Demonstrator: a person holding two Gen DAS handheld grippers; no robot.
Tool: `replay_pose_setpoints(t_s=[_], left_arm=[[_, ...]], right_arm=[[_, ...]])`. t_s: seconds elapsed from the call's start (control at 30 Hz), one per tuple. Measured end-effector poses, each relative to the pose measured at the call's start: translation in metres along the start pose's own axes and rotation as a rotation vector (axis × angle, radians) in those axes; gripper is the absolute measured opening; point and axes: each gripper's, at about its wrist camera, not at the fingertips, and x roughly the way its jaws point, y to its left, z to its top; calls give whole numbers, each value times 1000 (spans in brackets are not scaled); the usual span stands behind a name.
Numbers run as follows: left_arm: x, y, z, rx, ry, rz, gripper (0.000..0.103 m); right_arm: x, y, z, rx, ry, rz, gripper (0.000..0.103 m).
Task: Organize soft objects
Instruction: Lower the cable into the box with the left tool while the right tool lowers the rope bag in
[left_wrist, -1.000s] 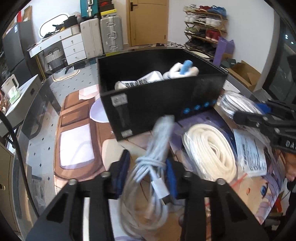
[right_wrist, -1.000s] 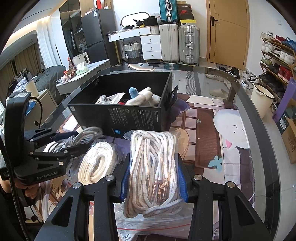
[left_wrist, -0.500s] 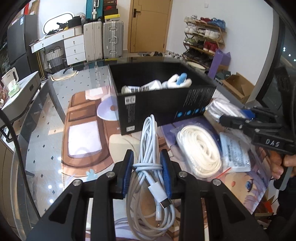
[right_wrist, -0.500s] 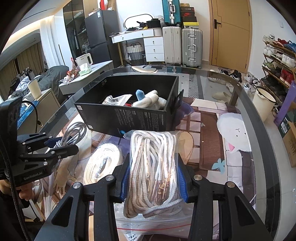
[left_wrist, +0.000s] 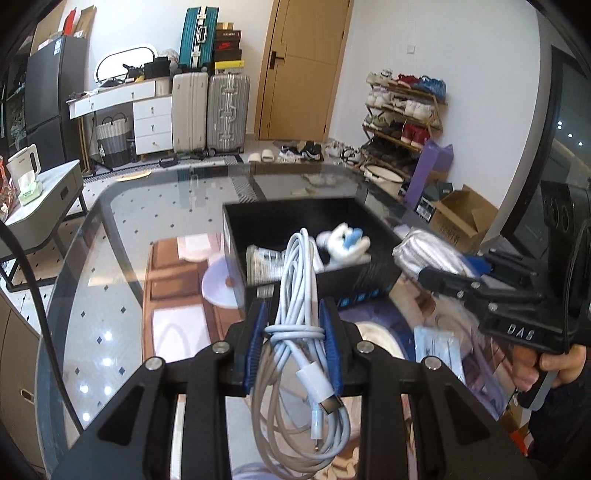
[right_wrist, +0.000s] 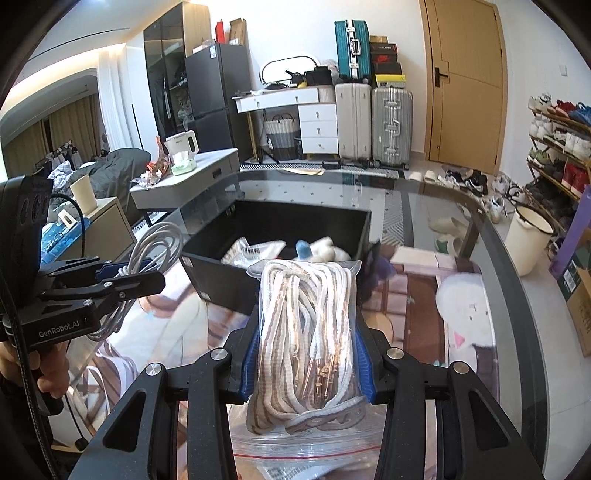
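A lived-in home: suitcases (right_wrist: 373, 122), shoe rack (left_wrist: 404, 110), fridge (right_wrist: 212, 92), glass table (right_wrist: 480, 236).

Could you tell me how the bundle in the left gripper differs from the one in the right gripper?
The left gripper holds a bare, smooth grey-white charging cable, tied at its waist, plug dangling. The right gripper holds braided beige-and-white rope, thicker and sealed in a clear zip bag. Both are coiled, clamped mid-bundle and held up in front of the black box.
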Motion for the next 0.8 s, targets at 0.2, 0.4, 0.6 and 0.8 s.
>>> replay_pose_setpoints(t_s=[0.2, 0.4, 0.6, 0.8], left_arm=[[6, 1, 20, 1, -26, -10, 28], [19, 4, 38, -1, -39, -12, 28], [36, 6, 48, -5, -32, -6, 28], [51, 8, 54, -15, -20, -5, 28]], right_arm=[[7, 4, 18, -18, -11, -2, 43], [20, 5, 32, -25, -7, -2, 43], [36, 1, 46, -25, 0, -7, 43], [52, -6, 57, -8, 7, -9, 43]])
